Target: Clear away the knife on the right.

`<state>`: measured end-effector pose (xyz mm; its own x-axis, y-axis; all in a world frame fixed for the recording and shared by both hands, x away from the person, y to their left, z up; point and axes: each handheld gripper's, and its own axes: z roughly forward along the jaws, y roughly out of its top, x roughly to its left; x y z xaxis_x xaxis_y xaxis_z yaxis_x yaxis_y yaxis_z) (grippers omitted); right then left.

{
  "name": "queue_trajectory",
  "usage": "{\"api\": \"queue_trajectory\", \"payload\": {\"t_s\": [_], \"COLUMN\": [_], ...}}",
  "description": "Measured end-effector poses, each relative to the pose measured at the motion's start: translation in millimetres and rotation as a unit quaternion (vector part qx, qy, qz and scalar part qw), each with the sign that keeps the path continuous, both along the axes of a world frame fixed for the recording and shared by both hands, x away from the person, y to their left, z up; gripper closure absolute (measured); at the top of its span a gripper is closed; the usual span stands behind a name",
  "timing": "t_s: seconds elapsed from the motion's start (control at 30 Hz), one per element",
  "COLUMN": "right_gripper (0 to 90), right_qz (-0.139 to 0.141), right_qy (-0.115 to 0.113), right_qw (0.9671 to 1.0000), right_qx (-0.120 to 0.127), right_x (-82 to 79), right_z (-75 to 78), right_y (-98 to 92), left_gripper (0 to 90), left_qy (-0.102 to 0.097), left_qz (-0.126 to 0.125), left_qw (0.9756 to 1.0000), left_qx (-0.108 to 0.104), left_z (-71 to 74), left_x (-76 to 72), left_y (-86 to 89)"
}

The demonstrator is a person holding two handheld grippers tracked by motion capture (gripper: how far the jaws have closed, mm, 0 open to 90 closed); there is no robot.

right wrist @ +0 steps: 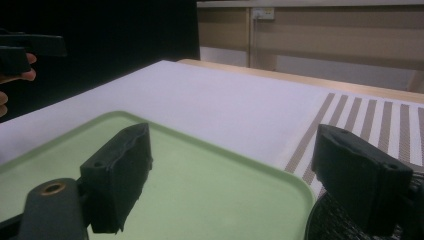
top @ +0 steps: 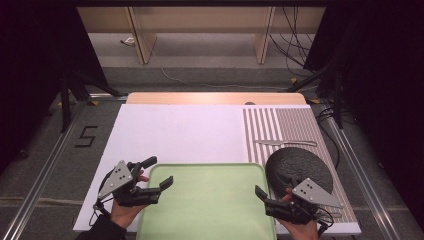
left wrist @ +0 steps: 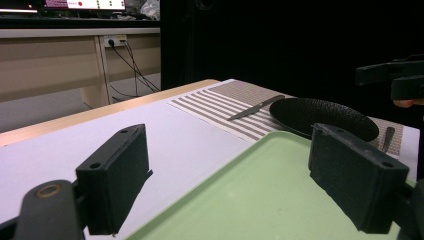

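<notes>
White tabletop, empty pale-green plastic tray (top: pixel 210 200): nothing loaded yet.
Left gripper (top: pixel 159 175) and right gripper (top: pixel 259 195), jaws apart, flank the tray; textured black round plate (top: pixel 297 167) beside it.

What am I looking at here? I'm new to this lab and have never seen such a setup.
A person holds two hand-operated tools: the left gripper and the right gripper. One picture comes from a camera above the table; the other two come from cameras riding on each gripper, looking along its black fingers. On the white table lie a pale green tray, a striped placemat, a dark textured plate and a knife. Both grippers stand open at the tray's two sides, holding nothing.
</notes>
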<state>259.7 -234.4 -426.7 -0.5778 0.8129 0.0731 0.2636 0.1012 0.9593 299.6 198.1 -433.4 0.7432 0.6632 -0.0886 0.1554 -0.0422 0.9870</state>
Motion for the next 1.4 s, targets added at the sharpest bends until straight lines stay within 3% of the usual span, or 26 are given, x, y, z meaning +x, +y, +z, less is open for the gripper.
{"api": "queue_trajectory", "payload": {"t_s": [0.5, 0.9, 1.1, 1.2, 1.4], "right_gripper": [17.2, 18.7, 19.0, 19.0, 19.4], "right_qz": [-0.001, -0.016, -0.027, -0.033, -0.039], "right_qy": [-0.007, -0.031, -0.047, -0.051, -0.042], "right_qw": [1.0000, 0.9993, 0.9980, 0.9965, 0.9969], "right_qx": [0.000, -0.014, -0.034, -0.057, -0.055], "right_x": [-0.1, 0.7, 1.3, 2.7, 8.9], "right_z": [2.4, 10.1, 15.3, 16.9, 19.2], "right_y": [-2.5, -12.2, -16.2, -17.3, -24.9], "left_gripper": [16.4, 16.7, 16.8, 16.8, 16.8], "left_qy": [-0.003, -0.006, -0.008, -0.009, -0.007], "left_qz": [-0.001, -0.001, 0.000, 0.001, 0.002], "left_qw": [1.0000, 1.0000, 1.0000, 1.0000, 1.0000], "left_qx": [-0.004, -0.002, -0.001, -0.002, 0.001], "left_z": [0.3, 0.3, 0.2, 0.3, 0.0], "left_x": [0.0, -0.5, -1.7, -1.7, -0.9], "left_y": [0.4, -0.3, 0.8, 1.1, 0.0]}}
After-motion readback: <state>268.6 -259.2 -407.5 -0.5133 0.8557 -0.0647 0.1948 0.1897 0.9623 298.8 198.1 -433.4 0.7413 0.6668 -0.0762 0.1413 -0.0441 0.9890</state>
